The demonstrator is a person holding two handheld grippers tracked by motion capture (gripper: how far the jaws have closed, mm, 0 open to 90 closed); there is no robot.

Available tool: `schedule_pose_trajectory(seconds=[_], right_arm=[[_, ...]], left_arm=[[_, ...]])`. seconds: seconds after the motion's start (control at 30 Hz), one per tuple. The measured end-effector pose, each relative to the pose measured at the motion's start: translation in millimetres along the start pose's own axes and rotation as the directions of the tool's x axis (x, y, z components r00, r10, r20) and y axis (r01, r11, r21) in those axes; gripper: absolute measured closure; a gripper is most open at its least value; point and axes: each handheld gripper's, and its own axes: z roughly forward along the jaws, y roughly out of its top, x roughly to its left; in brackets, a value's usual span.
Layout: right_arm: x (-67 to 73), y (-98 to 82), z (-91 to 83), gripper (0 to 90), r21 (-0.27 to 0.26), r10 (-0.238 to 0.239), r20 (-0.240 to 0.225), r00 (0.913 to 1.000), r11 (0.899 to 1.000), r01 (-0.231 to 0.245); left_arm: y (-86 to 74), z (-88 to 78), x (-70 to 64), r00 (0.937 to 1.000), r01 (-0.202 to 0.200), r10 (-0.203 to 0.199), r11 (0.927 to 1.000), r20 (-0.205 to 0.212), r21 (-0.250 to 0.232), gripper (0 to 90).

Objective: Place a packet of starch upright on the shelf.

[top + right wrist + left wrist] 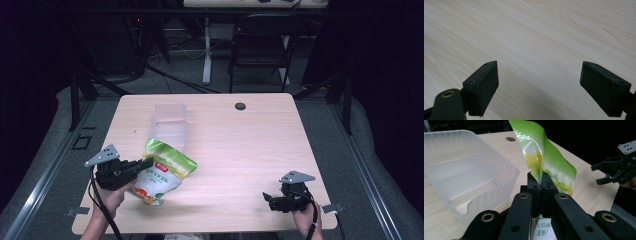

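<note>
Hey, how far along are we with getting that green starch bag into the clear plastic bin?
Done: the left tool is shut on the green starch bag and holds it up off the table. In hand: the bag hangs beside the clear plastic bin, not in it. Left: moving it over and letting go. The right tool is open over bare tabletop.

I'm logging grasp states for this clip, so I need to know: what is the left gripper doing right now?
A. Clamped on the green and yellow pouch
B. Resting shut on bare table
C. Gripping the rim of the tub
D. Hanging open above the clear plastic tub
A: in the left gripper view the left gripper has its fingers pressed together on the edge of the green and yellow pouch, beside the clear tub.
</note>
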Motion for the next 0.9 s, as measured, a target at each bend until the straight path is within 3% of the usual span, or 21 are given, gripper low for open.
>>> schedule_pose_trajectory(seconds=[0.27,0.9], right_arm=[[-0.3,0.1,1.1,14.8,0.011,-0.003,-0.002,1.0000,1.000,0.003],[-0.2,0.1,1.5,14.8,0.014,0.000,-0.003,1.0000,1.000,0.000]], left_arm=[[6.2,-3.7,-4.7,0.9995,-0.028,0.028,0.9996,0.011,-0.007,88.7],[20.8,-15.2,-3.9,0.9995,-0.031,0.031,0.9992,-0.001,-0.023,88.6]])
